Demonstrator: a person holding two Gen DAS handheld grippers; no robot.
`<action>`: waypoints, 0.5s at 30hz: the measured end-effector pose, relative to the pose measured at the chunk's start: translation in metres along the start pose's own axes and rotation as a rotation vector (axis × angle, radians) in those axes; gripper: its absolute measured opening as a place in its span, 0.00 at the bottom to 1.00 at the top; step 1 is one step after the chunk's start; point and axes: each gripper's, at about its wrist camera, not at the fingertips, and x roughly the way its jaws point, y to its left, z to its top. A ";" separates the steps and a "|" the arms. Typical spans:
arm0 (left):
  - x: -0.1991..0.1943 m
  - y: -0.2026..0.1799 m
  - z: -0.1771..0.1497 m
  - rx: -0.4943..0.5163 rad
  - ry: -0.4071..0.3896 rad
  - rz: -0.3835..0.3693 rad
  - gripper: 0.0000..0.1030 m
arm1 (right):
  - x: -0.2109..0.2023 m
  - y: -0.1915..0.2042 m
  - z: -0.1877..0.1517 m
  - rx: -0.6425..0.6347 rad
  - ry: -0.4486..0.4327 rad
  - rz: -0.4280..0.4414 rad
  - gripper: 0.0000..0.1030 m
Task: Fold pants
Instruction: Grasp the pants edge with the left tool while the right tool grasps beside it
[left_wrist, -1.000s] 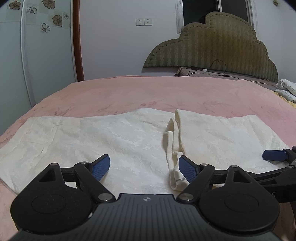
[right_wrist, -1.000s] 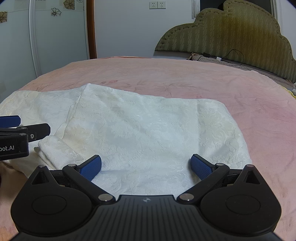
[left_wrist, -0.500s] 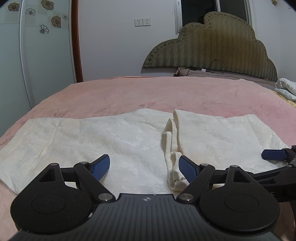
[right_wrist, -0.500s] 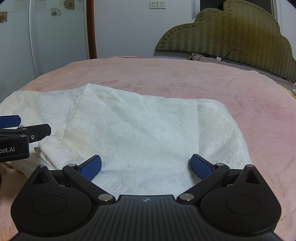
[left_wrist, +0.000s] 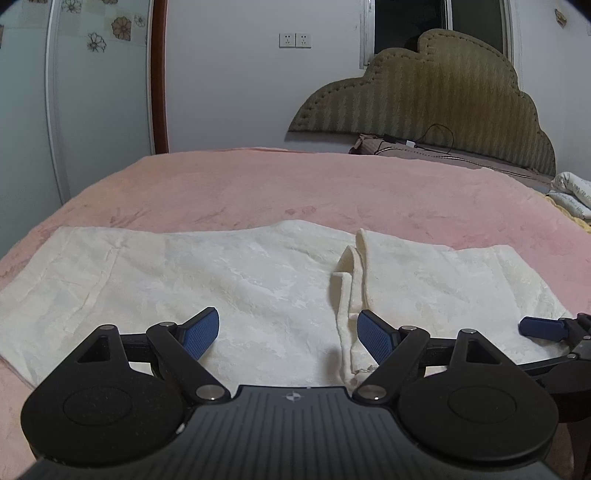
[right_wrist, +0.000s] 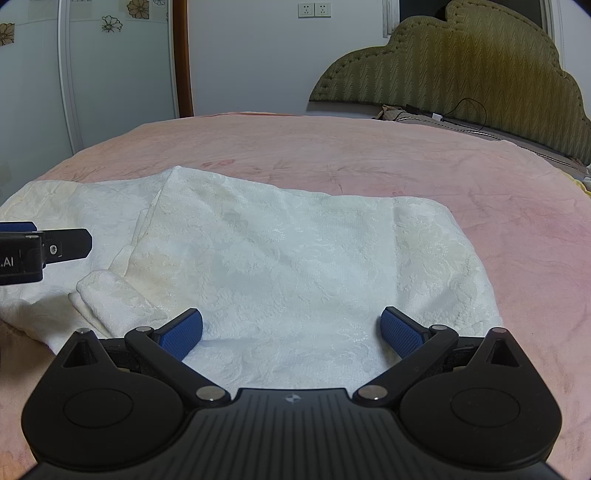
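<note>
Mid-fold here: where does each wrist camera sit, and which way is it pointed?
Left wrist: on the left claw, low over the near edge of the white pants, facing the headboard; right claw's tip shows at right.
Right wrist: on the right claw, same heading; left claw's tip at left.
Shared: pants, pink bedspread, headboard.

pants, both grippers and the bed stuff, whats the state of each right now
pants: lying flat on the blanket, unfolded, not gripped
left gripper: open, low over the pants near the middle fold
right gripper: open, empty, over the pants' near edge
pink blanket: spread over the bed
cable: lying loose by the headboard
</note>
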 end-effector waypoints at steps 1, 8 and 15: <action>0.000 0.002 0.001 -0.007 0.007 -0.006 0.82 | 0.000 0.000 0.000 0.000 0.000 0.000 1.00; 0.004 0.025 0.012 -0.133 0.086 -0.049 0.82 | 0.000 0.004 -0.002 -0.007 0.000 -0.008 1.00; 0.002 0.036 0.017 -0.200 0.131 -0.098 0.82 | -0.017 0.003 0.000 -0.038 -0.053 0.020 1.00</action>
